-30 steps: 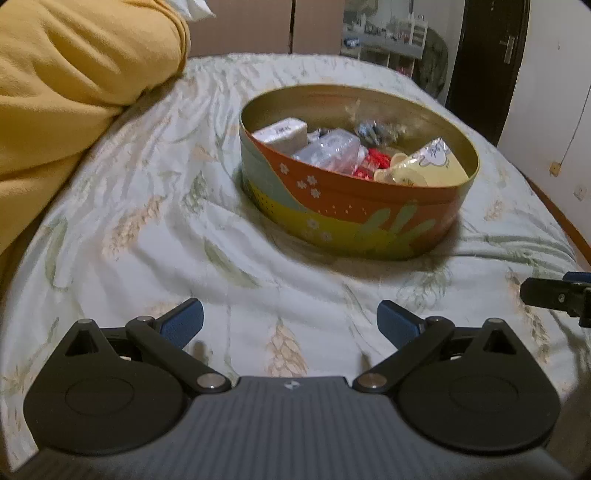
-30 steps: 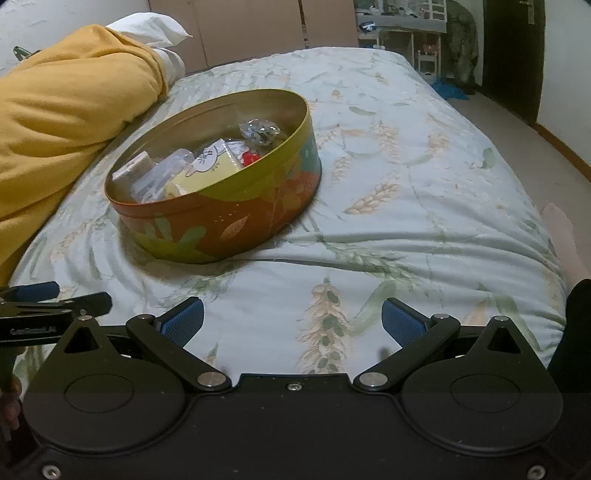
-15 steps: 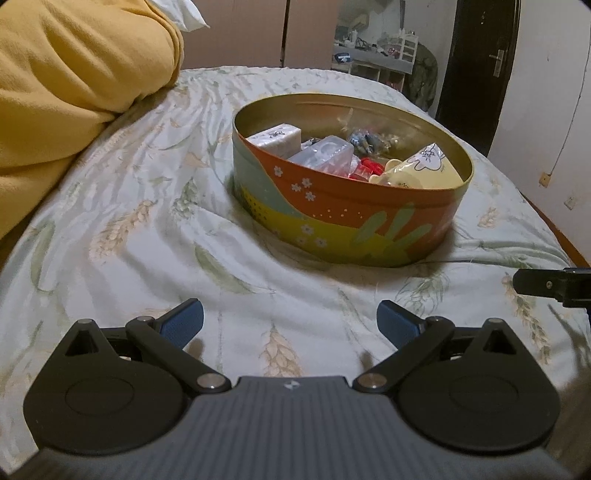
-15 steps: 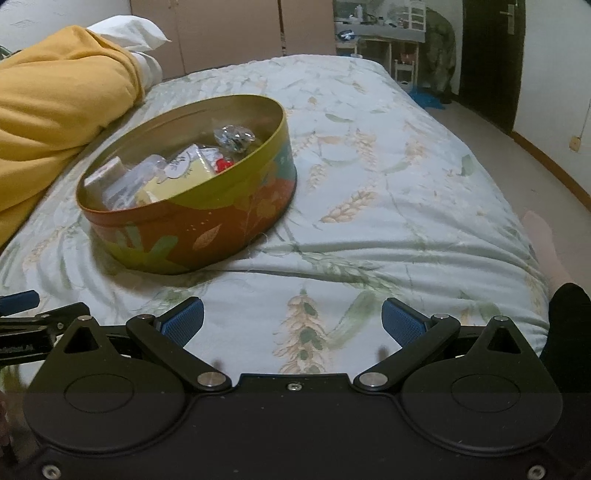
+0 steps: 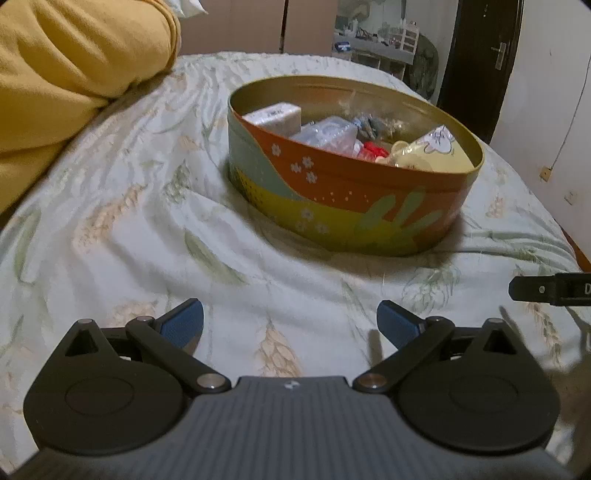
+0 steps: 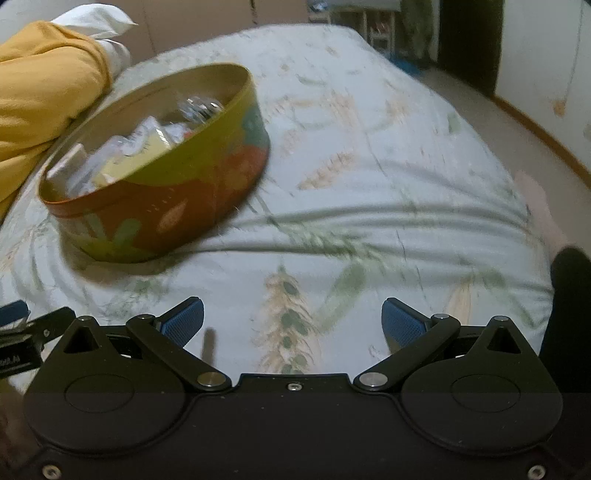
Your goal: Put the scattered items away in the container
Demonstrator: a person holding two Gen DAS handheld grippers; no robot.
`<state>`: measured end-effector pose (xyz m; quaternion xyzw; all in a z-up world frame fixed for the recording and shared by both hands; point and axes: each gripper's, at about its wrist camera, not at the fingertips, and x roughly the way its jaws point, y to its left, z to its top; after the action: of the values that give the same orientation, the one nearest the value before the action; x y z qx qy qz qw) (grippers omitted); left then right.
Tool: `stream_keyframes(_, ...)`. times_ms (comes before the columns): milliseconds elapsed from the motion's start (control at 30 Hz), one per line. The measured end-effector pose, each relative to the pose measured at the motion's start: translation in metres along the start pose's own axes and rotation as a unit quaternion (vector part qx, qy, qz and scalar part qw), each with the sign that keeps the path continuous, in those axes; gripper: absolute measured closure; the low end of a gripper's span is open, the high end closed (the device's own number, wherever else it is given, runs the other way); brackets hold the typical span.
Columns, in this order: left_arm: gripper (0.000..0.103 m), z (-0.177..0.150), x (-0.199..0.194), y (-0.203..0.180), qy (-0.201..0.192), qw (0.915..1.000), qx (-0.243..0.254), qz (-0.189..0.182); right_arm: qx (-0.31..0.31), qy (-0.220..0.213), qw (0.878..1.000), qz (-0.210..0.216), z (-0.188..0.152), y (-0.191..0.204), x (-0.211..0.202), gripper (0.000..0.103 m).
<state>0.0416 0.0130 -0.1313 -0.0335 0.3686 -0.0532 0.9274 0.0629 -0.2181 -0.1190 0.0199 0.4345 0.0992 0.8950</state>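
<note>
A round tin [image 5: 343, 206] with orange, green and yellow flower print stands on the bed [image 5: 147, 221]. Inside it lie a white box [image 5: 275, 116], a clear plastic case [image 5: 327, 133], a small red thing [image 5: 373, 151] and a pale yellow packet [image 5: 432, 153]. In the right wrist view the tin [image 6: 159, 206] sits at the left, blurred. My left gripper [image 5: 290, 321] is open and empty, a short way in front of the tin. My right gripper [image 6: 291, 321] is open and empty too, over bare bedsheet to the tin's right.
A yellow blanket [image 5: 66, 66] is heaped at the left, with a white pillow [image 6: 98, 18] behind it. The bed's right edge drops to the floor [image 6: 517, 122]. A dark door [image 5: 480, 62] and cluttered shelves [image 5: 384, 40] stand beyond. A bare foot [image 6: 535, 199] shows at the right.
Both grippers have drawn back and turned a little; the tin sits higher and further left in the right wrist view. Both stay open and empty. The right view is now motion-blurred.
</note>
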Motion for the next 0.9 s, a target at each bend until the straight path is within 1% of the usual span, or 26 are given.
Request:
stream_keyframes(133, 0.000, -0.002, 0.003, -0.002, 0.006, 0.9999, 0.008, 0.004, 0.010, 0.001, 1.000, -0.005, -0.001, -0.005, 0.003, 0.000)
stream_keyframes(433, 0.000, -0.006, 0.007, -0.004, 0.017, 0.9997, 0.017, 0.010, -0.055, 0.003, 0.998, -0.038, -0.009, 0.012, 0.006, 0.000)
stream_keyframes(633, 0.000, -0.009, 0.010, -0.009, 0.015, 0.9995, 0.019, 0.022, -0.066, -0.010, 0.997, -0.044, -0.015, 0.015, 0.006, 0.000)
stream_keyframes(700, 0.000, -0.008, 0.010, -0.008, 0.017, 0.9996, 0.008, 0.023, -0.067, -0.013, 0.997, -0.044, -0.016, 0.015, 0.006, 0.000)
stream_keyframes(800, 0.000, -0.006, 0.011, -0.006, 0.026, 0.9992, -0.021, 0.024, -0.069, -0.016, 0.997, -0.043, -0.017, 0.014, 0.005, 0.000)
stream_keyframes(900, 0.000, -0.001, 0.013, -0.009, 0.045, 0.9983, -0.018, 0.032, -0.071, -0.015, 0.996, -0.042, -0.016, 0.014, 0.005, 0.000)
